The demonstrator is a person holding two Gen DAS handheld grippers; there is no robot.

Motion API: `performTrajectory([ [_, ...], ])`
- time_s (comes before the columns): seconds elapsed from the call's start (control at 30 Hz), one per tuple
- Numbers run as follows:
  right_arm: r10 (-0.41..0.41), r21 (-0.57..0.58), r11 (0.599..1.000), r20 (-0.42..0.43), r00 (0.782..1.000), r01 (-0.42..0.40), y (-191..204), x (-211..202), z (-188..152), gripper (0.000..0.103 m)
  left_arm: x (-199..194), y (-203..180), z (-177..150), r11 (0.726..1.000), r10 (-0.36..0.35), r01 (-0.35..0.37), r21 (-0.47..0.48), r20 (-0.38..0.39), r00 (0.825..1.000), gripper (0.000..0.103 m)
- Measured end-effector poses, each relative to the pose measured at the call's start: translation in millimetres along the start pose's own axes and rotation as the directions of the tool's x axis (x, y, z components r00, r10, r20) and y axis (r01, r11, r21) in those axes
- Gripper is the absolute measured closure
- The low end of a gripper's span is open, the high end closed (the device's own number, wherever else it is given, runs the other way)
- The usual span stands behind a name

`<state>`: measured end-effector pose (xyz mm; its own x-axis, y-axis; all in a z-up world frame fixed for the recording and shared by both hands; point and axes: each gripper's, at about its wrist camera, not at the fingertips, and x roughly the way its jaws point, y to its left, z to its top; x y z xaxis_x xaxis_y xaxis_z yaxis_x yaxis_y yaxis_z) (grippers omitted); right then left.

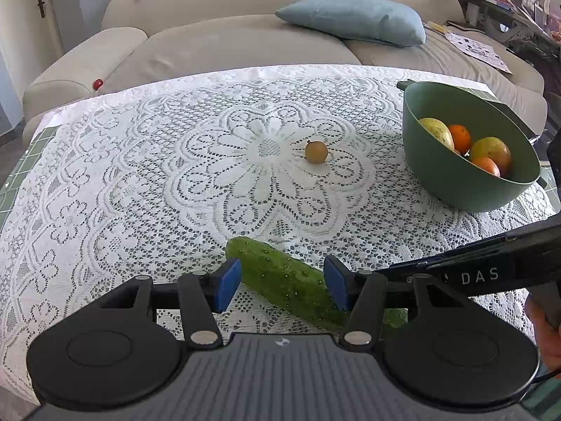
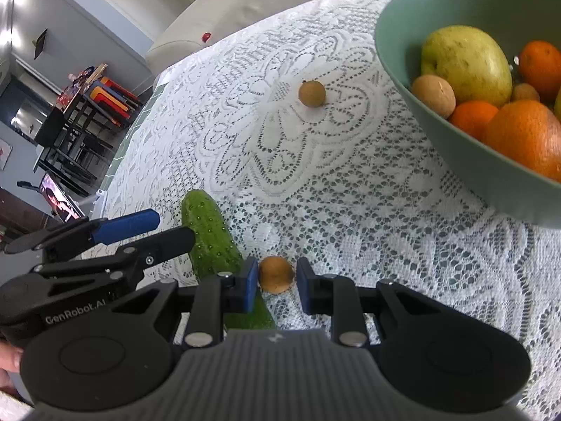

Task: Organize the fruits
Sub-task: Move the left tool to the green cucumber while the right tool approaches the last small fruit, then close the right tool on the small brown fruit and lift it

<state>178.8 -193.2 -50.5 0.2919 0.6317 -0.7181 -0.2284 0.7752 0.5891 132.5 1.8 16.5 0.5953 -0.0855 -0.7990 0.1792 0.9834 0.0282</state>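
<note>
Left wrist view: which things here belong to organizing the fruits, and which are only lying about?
For the job: green bowl; fruits in it; cucumber; near small brown fruit; far small brown fruit.

Lying about: blue cushion, papers and red ball, all on the sofa.

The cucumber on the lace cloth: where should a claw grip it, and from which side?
Grip the cucumber across its middle, coming from above. It lies flat and long on the cloth, so only its narrow width fits between the pads.
</note>
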Motion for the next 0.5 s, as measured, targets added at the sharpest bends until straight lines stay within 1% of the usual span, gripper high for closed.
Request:
performTrajectory([
  [0.03, 0.004, 0.008, 1.000, -0.003, 1.000, -0.004, -1.2, 0.4, 0.5, 0.081, 0.5, -0.5, -0.1, 1.000, -0.001, 0.001, 0.001, -0.002, 1.000, 0.039],
  [0.07, 0.011, 0.019, 1.000, -0.006, 1.000, -0.011, -2.5, 1.1, 0.9, 0.084, 1.4, -1.1, -0.1, 1.000, -0.002, 0.002, 0.003, -0.004, 1.000, 0.039],
  [0.17, 0.029, 0.050, 0.998, -0.011, 1.000, -0.029, -7.3, 1.2, 2.2, 0.085, 5.0, -2.0, 0.1, 1.000, -0.004, 0.004, 0.008, -0.011, 1.000, 0.039],
  [0.27, 0.017, 0.037, 0.999, 0.004, 1.000, -0.017, -4.9, -1.4, 2.3, 0.085, 8.5, -0.4, 0.7, 1.000, -0.004, 0.004, 0.003, -0.012, 1.000, 0.039],
  [0.37, -0.027, -0.047, 0.998, 0.066, 0.997, 0.030, 6.1, -9.9, 3.4, 0.085, 7.7, 1.8, 3.2, 1.000, -0.022, 0.022, 0.007, 0.024, 0.999, 0.039],
  [0.43, -0.061, -0.113, 0.991, 0.118, 0.991, 0.074, 14.3, -15.4, 4.8, 0.085, 8.8, 3.1, 5.7, 0.999, -0.039, 0.039, 0.011, 0.048, 0.998, 0.039],
  [0.5, -0.121, -0.192, 0.969, 0.171, 0.978, 0.153, 23.2, -17.2, 5.1, 0.085, 12.9, 4.1, 8.1, 0.998, -0.055, 0.054, 0.020, 0.056, 0.997, 0.039],
])
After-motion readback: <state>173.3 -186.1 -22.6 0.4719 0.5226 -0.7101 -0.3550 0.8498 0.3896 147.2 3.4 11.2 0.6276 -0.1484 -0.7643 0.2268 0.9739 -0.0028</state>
